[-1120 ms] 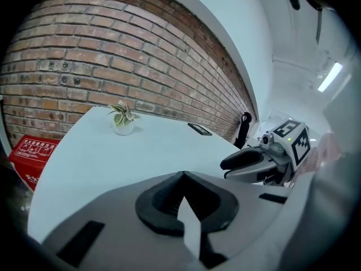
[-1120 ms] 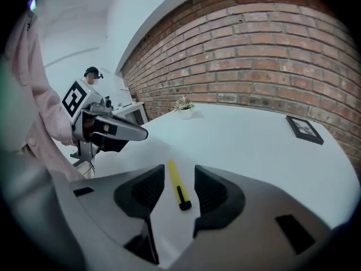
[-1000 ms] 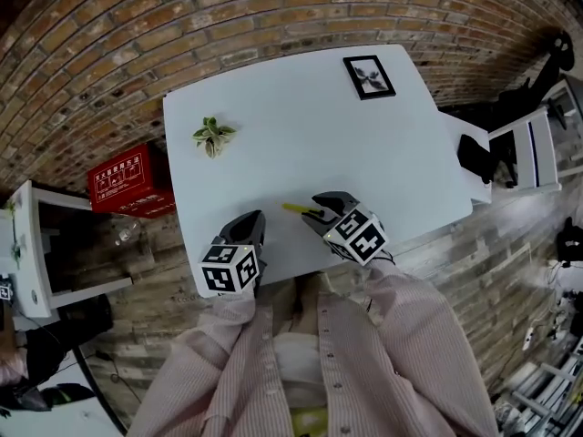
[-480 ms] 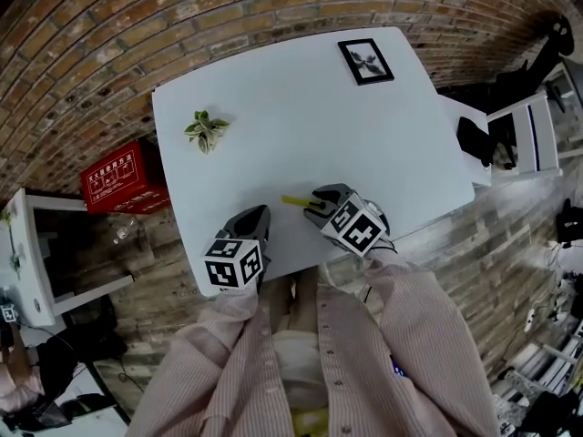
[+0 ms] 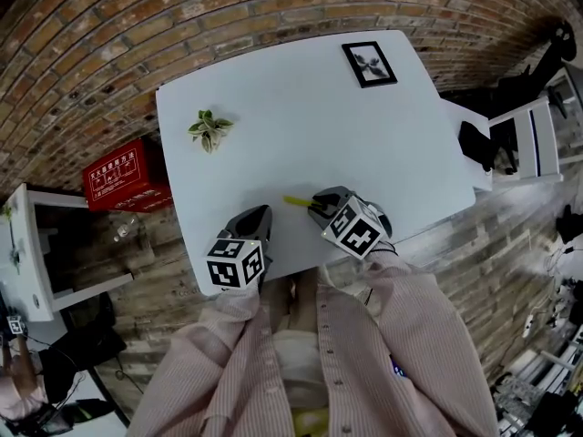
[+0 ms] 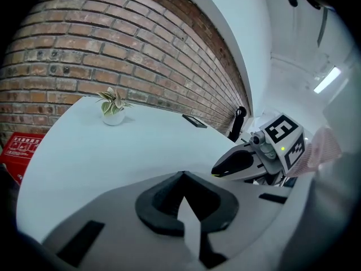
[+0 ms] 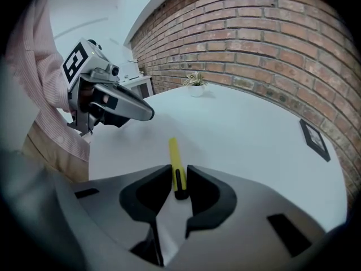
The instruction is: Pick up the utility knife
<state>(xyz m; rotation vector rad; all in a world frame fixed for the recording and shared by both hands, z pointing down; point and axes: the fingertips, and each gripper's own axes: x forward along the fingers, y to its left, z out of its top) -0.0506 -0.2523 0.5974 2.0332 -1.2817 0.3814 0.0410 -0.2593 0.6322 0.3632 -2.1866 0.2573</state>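
The utility knife [image 5: 295, 201], slim and yellow with a black slider, lies on the white table [image 5: 364, 135] near its front edge. In the right gripper view the utility knife [image 7: 175, 160] points away from me, its near end between the jaws. My right gripper [image 5: 319, 209] [image 7: 179, 179] has just been closing and its pads now press on both sides of the knife, which still rests on the table. My left gripper [image 5: 256, 218] [image 6: 183, 178] hovers to the knife's left, shut and empty.
A small potted plant [image 5: 209, 131] stands at the table's back left and a framed picture [image 5: 369, 64] lies at the back right. A red box [image 5: 119, 177] sits on the floor to the left, a white chair [image 5: 521, 144] to the right.
The right gripper has tipped slightly over the knife's near end. Both hands have otherwise stayed in place, and the knife has not moved.
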